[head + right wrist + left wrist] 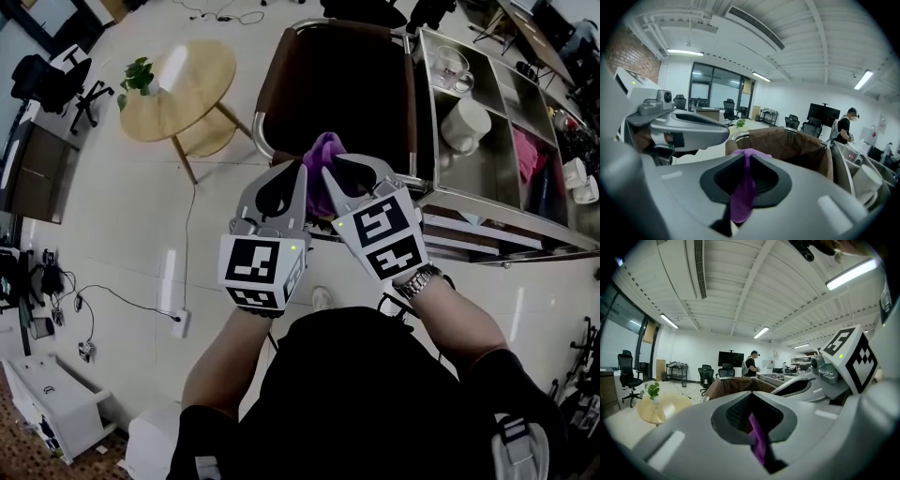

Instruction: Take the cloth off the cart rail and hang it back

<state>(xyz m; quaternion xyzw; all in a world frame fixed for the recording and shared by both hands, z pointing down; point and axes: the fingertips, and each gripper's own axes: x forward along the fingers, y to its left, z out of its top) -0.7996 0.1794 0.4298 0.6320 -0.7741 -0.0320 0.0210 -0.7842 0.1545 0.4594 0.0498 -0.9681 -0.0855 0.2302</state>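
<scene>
A purple cloth (324, 159) is bunched between my two grippers, just above the near rail (281, 155) of the brown bag cart. My left gripper (298, 175) is shut on one part of the purple cloth (757, 439). My right gripper (330, 172) is shut on the other part, and a fold of cloth (743, 194) hangs between its jaws. The two grippers stand side by side, almost touching. In the right gripper view the cart rail (740, 136) and its brown bag (797, 145) lie right ahead.
A steel cart (497, 187) with compartments holding a glass jug (450, 66) and a white container (466, 124) stands to the right. A round wooden table (178, 89) with a small plant (139, 75) is at the left. Cables lie on the floor. A person (751, 364) stands far off.
</scene>
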